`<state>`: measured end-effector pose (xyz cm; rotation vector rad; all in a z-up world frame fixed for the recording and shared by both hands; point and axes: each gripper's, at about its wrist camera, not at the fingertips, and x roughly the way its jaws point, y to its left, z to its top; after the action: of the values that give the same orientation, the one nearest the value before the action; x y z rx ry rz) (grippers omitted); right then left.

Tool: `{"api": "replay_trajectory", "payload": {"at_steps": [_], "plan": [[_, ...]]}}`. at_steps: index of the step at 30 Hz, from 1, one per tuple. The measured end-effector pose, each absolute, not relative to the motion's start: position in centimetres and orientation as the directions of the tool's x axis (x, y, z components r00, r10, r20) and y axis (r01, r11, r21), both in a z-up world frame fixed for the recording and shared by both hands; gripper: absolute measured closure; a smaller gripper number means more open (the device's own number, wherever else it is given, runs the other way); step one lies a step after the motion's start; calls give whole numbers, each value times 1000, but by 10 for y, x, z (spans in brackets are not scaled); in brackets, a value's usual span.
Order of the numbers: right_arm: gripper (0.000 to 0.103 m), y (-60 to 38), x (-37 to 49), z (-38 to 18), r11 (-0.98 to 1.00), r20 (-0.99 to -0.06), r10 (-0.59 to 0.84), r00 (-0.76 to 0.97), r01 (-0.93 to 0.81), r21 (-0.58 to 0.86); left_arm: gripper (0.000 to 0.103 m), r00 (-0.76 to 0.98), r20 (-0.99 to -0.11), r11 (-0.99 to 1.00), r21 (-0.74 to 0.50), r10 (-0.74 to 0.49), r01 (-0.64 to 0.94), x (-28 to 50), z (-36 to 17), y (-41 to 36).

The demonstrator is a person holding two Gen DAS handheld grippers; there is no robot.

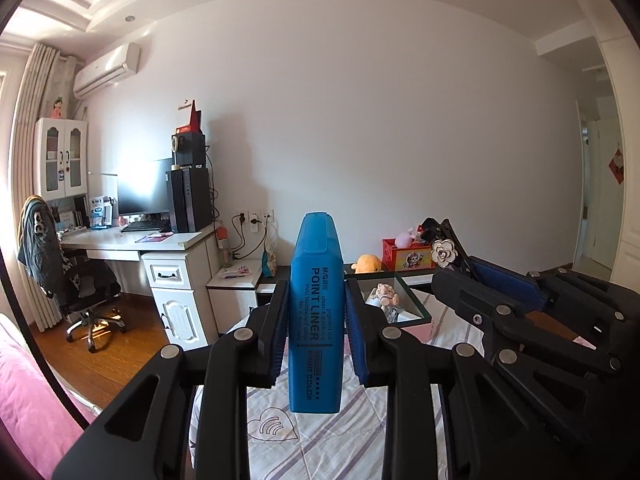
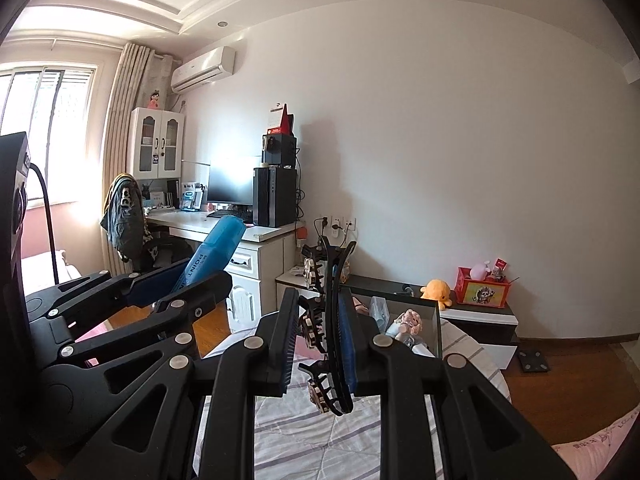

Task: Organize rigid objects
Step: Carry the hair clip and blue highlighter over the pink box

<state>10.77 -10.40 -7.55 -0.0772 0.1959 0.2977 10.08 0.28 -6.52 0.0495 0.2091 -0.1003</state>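
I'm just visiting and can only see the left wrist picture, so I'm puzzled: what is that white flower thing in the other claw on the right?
Observer: It belongs to a black hair claw clip. The right wrist view shows its curved, studded teeth, pinched edge-on in the right gripper.
Operator: Is anything on the floor past the bed?
Observer: Yes, a small dark square pad, perhaps a scale, lies on the wooden floor beside the low cabinet.
Operator: Where does the daylight come from?
Observer: From a large window, left of the curtain.
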Motion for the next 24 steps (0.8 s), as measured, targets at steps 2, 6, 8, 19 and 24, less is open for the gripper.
{"api": "replay_trajectory", "payload": {"at_steps": [2,6,8,19,24], "plan": [[83,-104,107,-76,953,-202,286,937,-300,-43,76,973,-211,994,36,-94,104,98,-67,-1],[83,-110,116,-82,952,-209,289,934,-303,-39,76,970,-225,994,39,-89,101,104,-68,-6],[83,-112,122,-85,952,-219,289,932,-304,-36,76,969,-229,994,41,-88,100,110,-67,-8],[83,-122,195,-80,962,-251,246,936,-268,-57,76,956,-267,987,63,-124,145,209,-60,-28],[83,-132,263,-83,963,-277,225,934,-256,-82,76,930,-341,983,68,-137,170,300,-68,-37]]}}
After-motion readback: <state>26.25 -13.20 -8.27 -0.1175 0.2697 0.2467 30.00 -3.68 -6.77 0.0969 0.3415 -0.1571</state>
